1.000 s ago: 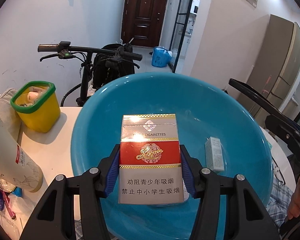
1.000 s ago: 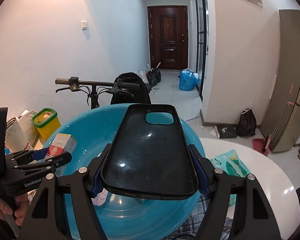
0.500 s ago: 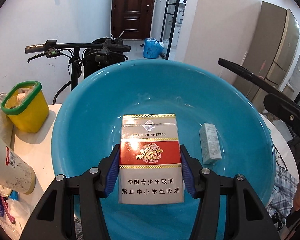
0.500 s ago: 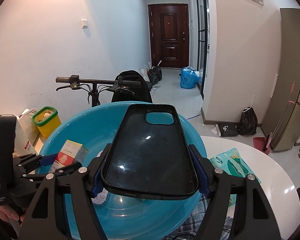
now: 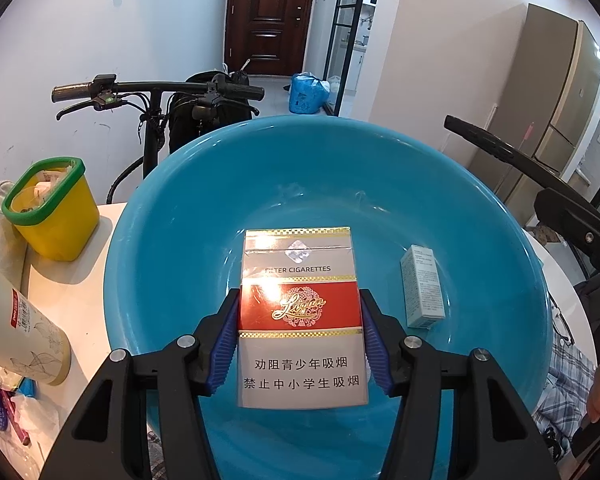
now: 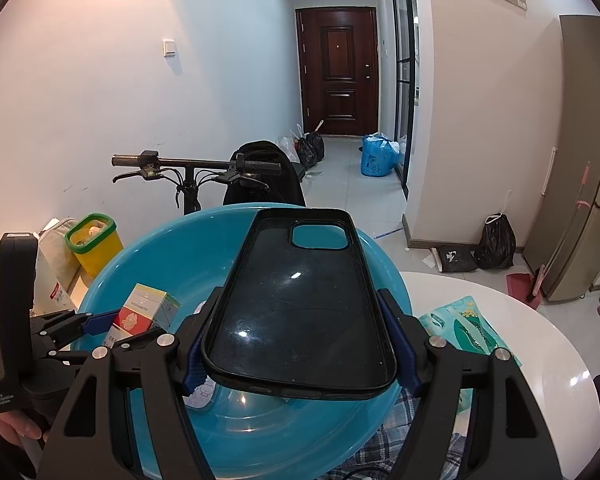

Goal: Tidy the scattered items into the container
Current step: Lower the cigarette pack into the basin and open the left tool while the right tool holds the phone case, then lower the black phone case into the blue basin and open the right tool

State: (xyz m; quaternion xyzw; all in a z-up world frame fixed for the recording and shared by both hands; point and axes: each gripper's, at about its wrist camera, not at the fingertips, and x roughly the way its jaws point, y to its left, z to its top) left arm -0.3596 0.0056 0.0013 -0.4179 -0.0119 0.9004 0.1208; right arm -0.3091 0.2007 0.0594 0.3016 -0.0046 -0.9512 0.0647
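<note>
The cigarette pack [image 5: 302, 316] sits in the lower middle of the left wrist view, squeezed between the two blue pads of the left gripper [image 5: 300, 344]. The pads press on both its sides, so the gripper is closed tight on it. The pack hangs over the inside of the big blue bowl [image 5: 180, 240]. A small grey box [image 5: 422, 286] lies in the bowl, just right of the pack.

In the right wrist view, the black phone case [image 6: 300, 312] fills the middle. The right gripper [image 6: 300, 352] is closed on it, pads touching both long sides, and the case is over the bowl [image 6: 112, 280]. The case hides most of the bowl's inside. A small white thing under it is too hidden to name.

At the left of that view the left gripper [image 6: 100, 326] holds the pack [image 6: 144, 314] over the bowl.

A yellow tub with a green rim [image 5: 52, 208] stands on the white table [image 5: 72, 280] at the left. A white bottle [image 5: 16, 340] lies at the lower left, cut off by the edge. A green packet [image 6: 468, 328] lies right of the bowl. A bike [image 5: 156, 92] stands behind.
</note>
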